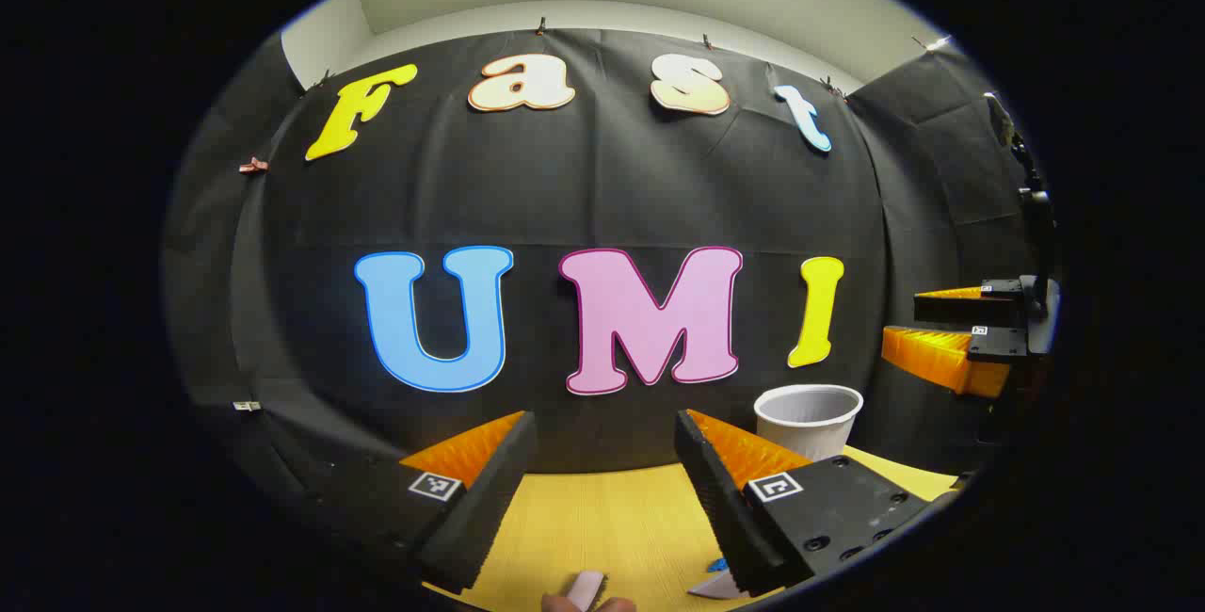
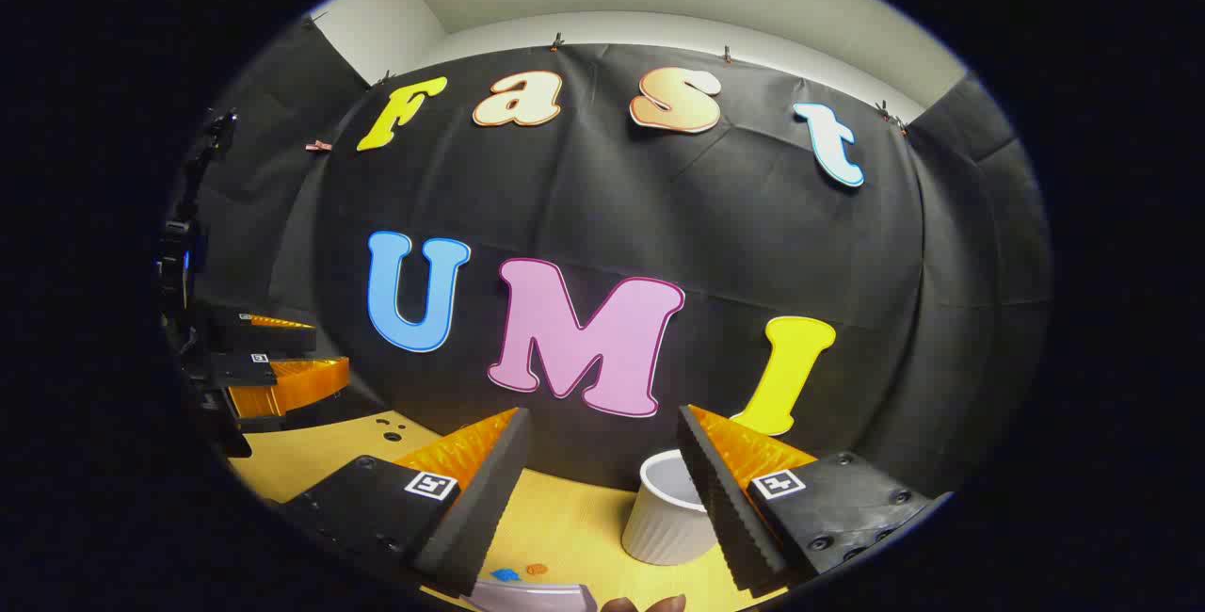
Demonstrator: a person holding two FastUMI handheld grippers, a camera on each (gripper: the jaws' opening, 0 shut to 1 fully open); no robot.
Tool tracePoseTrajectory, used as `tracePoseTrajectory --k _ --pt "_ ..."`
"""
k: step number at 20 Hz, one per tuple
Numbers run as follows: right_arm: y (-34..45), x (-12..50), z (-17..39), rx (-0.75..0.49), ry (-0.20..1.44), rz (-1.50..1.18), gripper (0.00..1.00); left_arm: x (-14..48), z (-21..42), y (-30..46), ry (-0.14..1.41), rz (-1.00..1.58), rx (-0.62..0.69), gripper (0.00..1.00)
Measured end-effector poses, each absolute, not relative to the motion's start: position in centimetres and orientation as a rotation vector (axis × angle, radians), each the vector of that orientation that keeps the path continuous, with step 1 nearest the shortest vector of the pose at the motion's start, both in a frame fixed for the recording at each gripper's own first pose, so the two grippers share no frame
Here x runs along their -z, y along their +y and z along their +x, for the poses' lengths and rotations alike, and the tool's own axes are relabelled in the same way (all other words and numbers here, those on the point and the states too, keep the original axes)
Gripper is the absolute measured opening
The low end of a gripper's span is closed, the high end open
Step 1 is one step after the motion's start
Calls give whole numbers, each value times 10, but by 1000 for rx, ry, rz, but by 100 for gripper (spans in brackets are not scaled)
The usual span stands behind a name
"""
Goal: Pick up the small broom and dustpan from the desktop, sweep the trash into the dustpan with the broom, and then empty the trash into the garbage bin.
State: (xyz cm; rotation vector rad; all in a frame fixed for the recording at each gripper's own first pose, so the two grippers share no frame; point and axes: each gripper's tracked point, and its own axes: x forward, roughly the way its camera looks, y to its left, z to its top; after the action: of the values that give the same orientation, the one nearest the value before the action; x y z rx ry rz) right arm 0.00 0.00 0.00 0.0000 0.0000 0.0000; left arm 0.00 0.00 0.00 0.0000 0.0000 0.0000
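In the left gripper view, the left gripper (image 1: 602, 490) was seen at 6 o'clock, its two fingers spread wide with nothing held between them. Below and between the fingers the yellow counter (image 1: 612, 518) was visible. A white ribbed garbage bin (image 1: 810, 419) stood upright on the counter at about 4 o'clock, just behind the right-hand finger and close to the black cloth wall (image 1: 584, 198). At the very bottom edge, near 6 o'clock, a pale rounded piece (image 1: 586, 588) was seen with a fingertip just beside it; what it belonged to could not be told. A small blue scrap (image 1: 717, 564) lay at 5 o'clock beside a pale flat edge that could not be identified. At 3 o'clock the right gripper (image 1: 951, 330) was seen held off the counter, its fingers apart.

In the right gripper view, the right gripper (image 2: 602, 490) was seen at 6 o'clock, open wide and empty. The garbage bin (image 2: 664, 523) stood on the counter (image 2: 565, 527) at 5 o'clock, partly hidden by the right-hand finger. A blue scrap (image 2: 505, 575) and an orange scrap (image 2: 537, 570) lay on the counter at 6 o'clock, just above a pale lilac edge (image 2: 537, 596) cut off by the bottom. At 9 o'clock the left gripper (image 2: 282, 348) was seen, its fingers parted.
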Motion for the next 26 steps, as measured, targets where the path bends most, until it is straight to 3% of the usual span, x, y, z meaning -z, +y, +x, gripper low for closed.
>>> tracePoseTrajectory --k 16,20,26 --pt "16 12 -11 -30 54 6 97 12 -14 5 34 4 -2 94" --pt "28 52 -31 -105 192 33 97 27 -20 10 62 3 -4 95" --pt "38 165 -79 -175 531 97 98 58 -28 19 123 1 -25 95"
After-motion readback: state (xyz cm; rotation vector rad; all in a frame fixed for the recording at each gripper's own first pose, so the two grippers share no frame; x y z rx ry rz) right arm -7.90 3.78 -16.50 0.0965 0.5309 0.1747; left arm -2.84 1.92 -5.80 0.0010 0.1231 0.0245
